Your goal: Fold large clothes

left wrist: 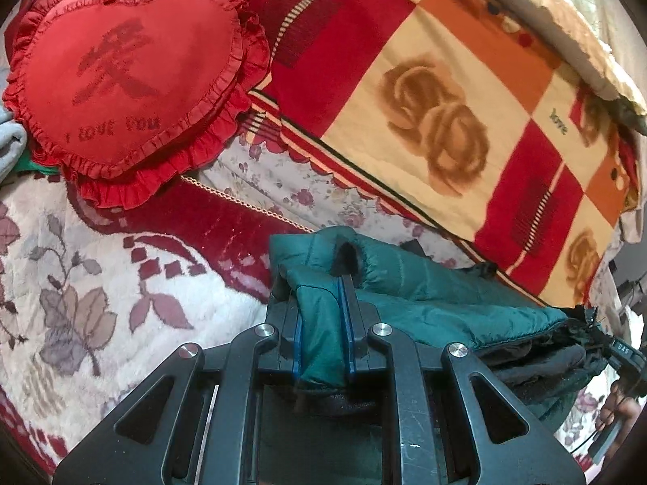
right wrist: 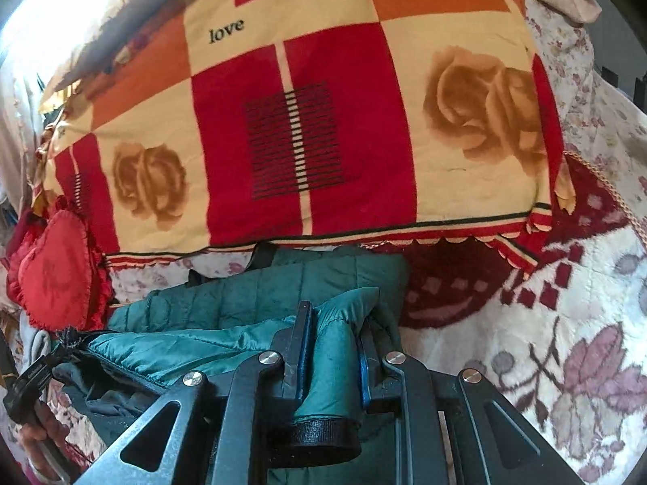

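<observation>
The green quilted jacket (left wrist: 424,303) lies partly folded on the bed, on a plush white blanket with maroon leaves and flowers (left wrist: 101,283), just in front of a folded red, orange and cream checked blanket printed with roses and the word "love" (left wrist: 424,101). The left tongs (left wrist: 323,303) are nearly closed on a bunched fold of the jacket, the green cloth pinched between the blue pads, with a dark fur-trimmed opening just beyond the tips. In the right wrist view the right tongs (right wrist: 331,331) are likewise clamped almost shut on a sleeve of the same jacket (right wrist: 242,303); the sleeve's black ribbed cuff (right wrist: 323,436) hangs back between the fingers toward the camera. The jacket's body spreads between the two tongs, its dark lining and a zipper edge showing along the near side. A red heart-shaped cushion with a ruffled border and the words "I LOVE YOU" (left wrist: 125,81) rests at the far left of the bed, overlapping the checked blanket's corner and well apart from the jacket. Under the checked blanket a pale floral sheet (left wrist: 283,186) shows. A hand holding the other tool is visible at the edge of each view, though blurred.
</observation>
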Motion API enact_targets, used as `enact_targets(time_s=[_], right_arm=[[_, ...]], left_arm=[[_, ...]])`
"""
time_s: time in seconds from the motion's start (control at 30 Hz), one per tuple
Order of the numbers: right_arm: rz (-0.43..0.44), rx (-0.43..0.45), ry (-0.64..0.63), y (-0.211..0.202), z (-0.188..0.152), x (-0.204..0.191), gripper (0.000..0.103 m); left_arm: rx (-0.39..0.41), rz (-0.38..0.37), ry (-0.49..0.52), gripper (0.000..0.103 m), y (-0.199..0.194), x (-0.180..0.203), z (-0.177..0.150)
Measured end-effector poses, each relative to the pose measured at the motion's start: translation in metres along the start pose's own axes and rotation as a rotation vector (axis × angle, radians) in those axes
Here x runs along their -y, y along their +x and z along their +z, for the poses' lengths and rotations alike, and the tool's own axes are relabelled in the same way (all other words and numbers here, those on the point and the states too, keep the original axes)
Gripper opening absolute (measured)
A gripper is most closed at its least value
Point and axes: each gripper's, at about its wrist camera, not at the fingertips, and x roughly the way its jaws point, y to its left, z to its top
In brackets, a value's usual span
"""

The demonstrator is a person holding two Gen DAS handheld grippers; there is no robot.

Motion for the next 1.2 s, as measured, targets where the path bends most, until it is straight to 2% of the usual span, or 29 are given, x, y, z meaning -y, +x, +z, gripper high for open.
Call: enact_targets(time_s=[0.33, 0.57, 0.77, 0.87, 0.97, 1.03, 1.07, 1.1, 1.17, 1.2], right_arm=[[-0.048, -0.032, 0.024, 0.051, 0.009, 0.002, 0.017], [-0.083, -0.04, 0.082, 0.086, 0.005, 0.008, 0.017], [-0.022, -0.041, 0.123, 0.087, 0.008, 0.014, 0.029], [0.014, -0.009, 0.138, 0.069, 0.013, 0.015, 0.034], [0.023, 0.013, 0.099, 0.05, 0.015, 0.007, 0.046], [0.007, 0.055, 0.061, 0.033, 0.014, -0.002, 0.07], [-0.009, 0.091, 0.046, 0.024, 0.013, -0.005, 0.073], [-0.017, 0.113, 0.039, 0.018, 0.013, -0.007, 0.073], [-0.004, 0.13, 0.048, 0.006, 0.014, -0.008, 0.073], [0.016, 0.134, 0.057, 0.002, 0.012, -0.009, 0.073]], left_arm=[[-0.099, 0.016, -0.066, 0.015, 0.06, -0.012, 0.006], [-0.098, 0.022, -0.057, 0.016, 0.084, -0.008, 0.005], [-0.122, -0.012, -0.024, 0.018, 0.088, -0.01, 0.009], [-0.156, -0.073, -0.061, 0.02, 0.081, -0.02, 0.017], [-0.168, -0.113, -0.091, 0.023, 0.071, -0.024, 0.021], [-0.158, -0.131, -0.099, 0.029, 0.063, -0.024, 0.022], [-0.149, -0.143, -0.1, 0.038, 0.059, -0.024, 0.023], [-0.136, -0.152, -0.101, 0.053, 0.054, -0.024, 0.024], [-0.067, -0.123, -0.116, 0.074, 0.04, -0.026, 0.025], [-0.038, -0.126, -0.127, 0.077, 0.033, -0.028, 0.025]])
